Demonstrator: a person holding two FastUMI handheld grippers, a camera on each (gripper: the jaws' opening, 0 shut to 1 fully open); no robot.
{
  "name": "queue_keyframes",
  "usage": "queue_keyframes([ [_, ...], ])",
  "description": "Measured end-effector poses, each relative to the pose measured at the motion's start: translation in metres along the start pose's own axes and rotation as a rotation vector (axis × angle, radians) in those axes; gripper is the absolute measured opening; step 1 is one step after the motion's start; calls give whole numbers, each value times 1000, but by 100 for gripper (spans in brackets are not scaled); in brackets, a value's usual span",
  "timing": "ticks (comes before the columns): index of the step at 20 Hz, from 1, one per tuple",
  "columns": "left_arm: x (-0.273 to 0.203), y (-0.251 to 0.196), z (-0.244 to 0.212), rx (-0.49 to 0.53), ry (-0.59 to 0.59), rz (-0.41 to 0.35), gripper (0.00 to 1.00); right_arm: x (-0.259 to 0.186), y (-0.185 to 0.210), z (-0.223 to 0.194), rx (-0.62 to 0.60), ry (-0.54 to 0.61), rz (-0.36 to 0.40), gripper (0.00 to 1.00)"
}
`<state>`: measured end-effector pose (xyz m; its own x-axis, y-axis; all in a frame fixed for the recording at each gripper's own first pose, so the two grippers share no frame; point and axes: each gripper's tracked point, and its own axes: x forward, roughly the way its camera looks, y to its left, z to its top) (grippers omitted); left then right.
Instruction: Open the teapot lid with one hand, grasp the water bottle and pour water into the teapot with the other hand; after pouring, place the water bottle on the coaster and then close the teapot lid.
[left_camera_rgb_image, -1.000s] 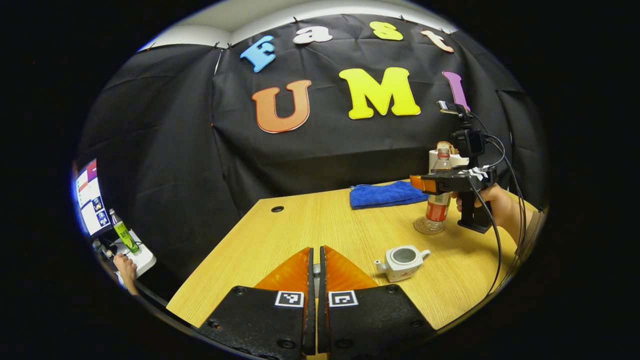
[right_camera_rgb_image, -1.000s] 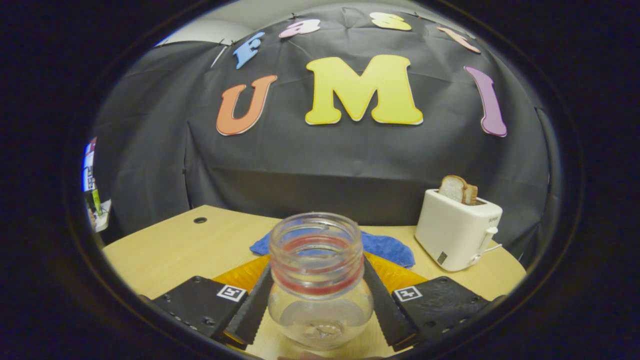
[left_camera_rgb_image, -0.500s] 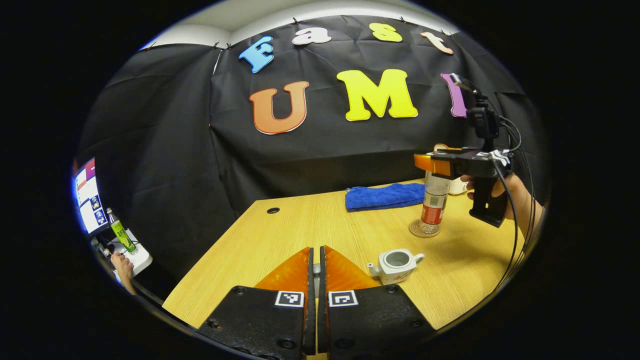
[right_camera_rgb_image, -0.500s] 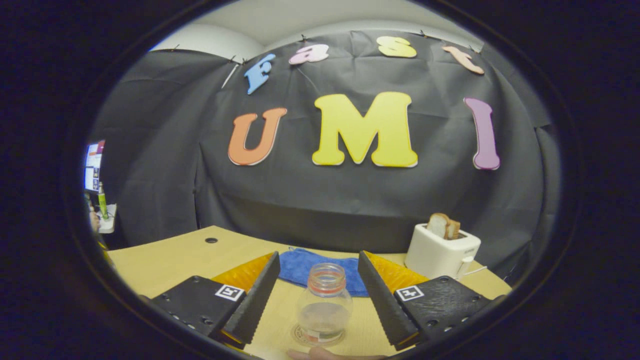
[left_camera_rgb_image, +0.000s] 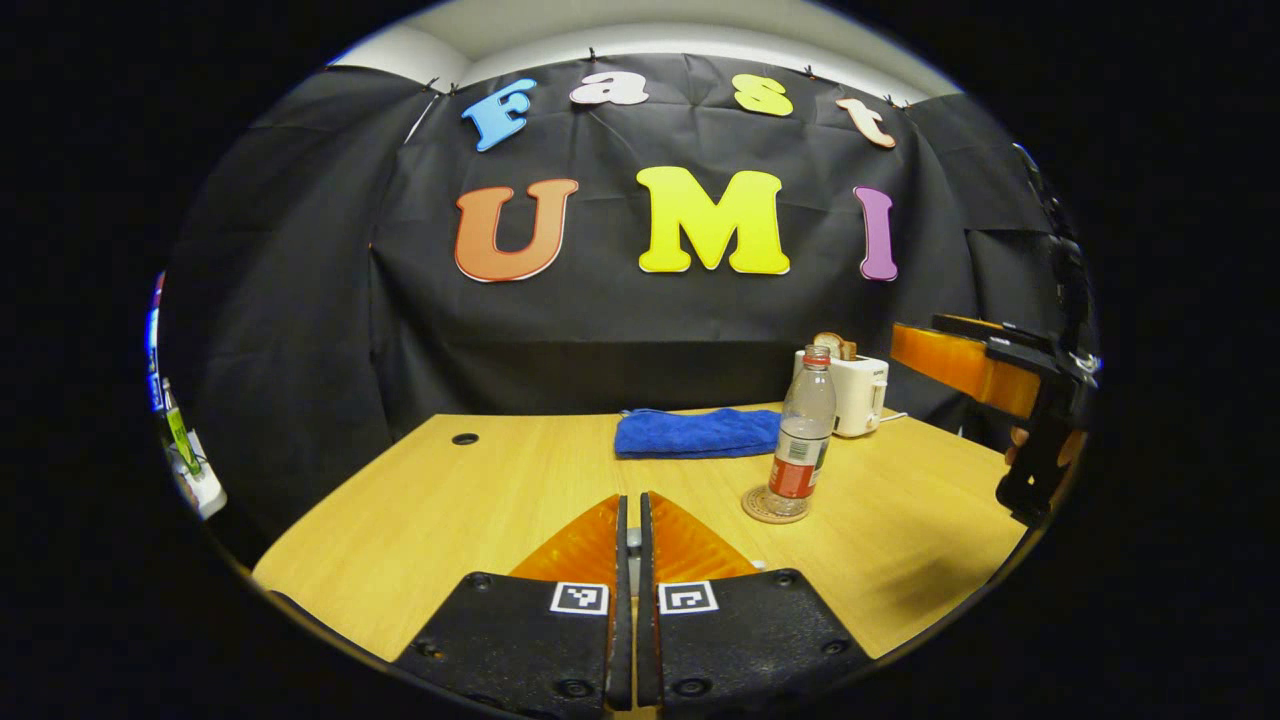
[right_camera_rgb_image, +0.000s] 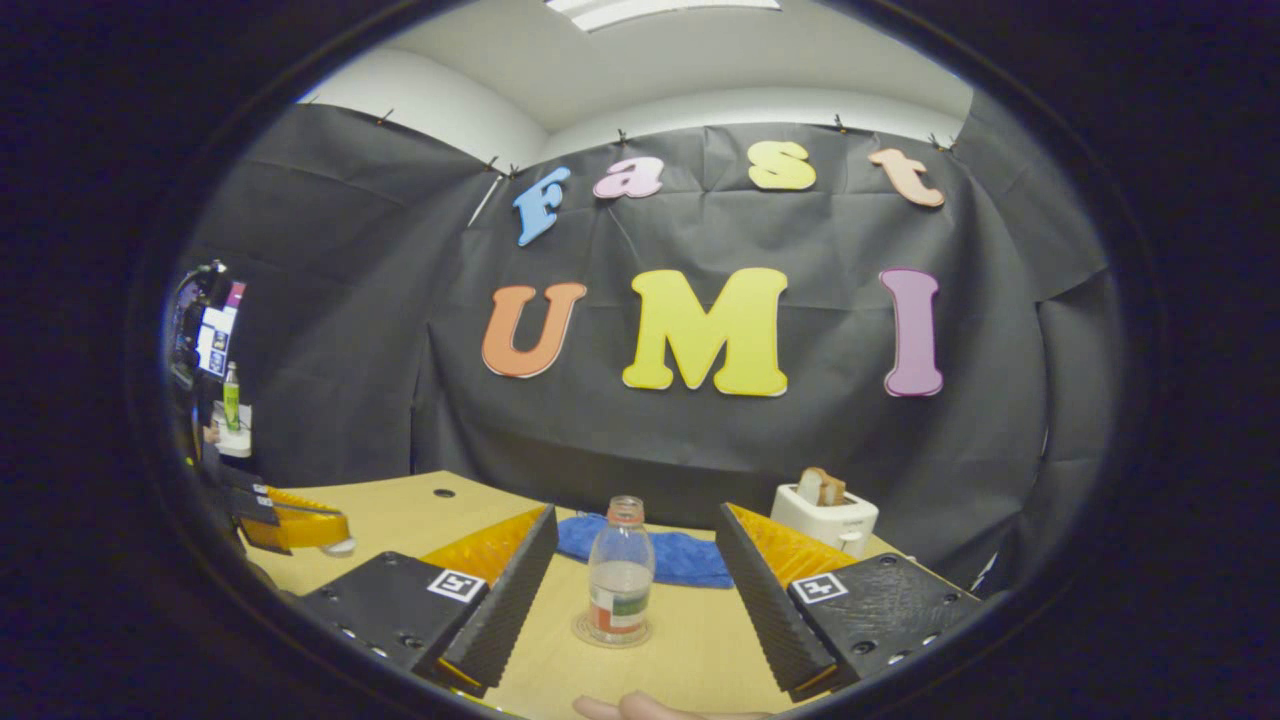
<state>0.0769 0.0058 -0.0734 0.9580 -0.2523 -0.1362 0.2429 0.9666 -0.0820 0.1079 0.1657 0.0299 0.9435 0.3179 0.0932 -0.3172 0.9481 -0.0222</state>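
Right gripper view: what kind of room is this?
Probably a staged recording booth, not a real kitchen: black cloth wall, a wooden table with a toaster and water bottle.

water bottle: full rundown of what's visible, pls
The water bottle is clear plastic with a red band at the neck and a red-and-white label, no cap visible on its mouth. It holds some water, well under full. It stands upright on a round coaster on the wooden table, in front of the blue cloth. The right gripper, open, is clear of it.
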Motion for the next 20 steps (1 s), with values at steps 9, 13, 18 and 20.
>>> queue_keyframes([
  [9,38,-36,-19,-110,-37,-107,5,-55,-66,-54,82,23,-78,95],
  [13,50,-38,-40,-104,-9,-100,5,-65,-81,-56,121,16,-102,97],
  [18,53,-34,-49,-66,-4,-63,5,-78,-83,-54,104,-1,-105,95],
  [20,53,-32,-50,-59,-8,-58,5,-81,-81,-53,99,-3,-100,95],
])
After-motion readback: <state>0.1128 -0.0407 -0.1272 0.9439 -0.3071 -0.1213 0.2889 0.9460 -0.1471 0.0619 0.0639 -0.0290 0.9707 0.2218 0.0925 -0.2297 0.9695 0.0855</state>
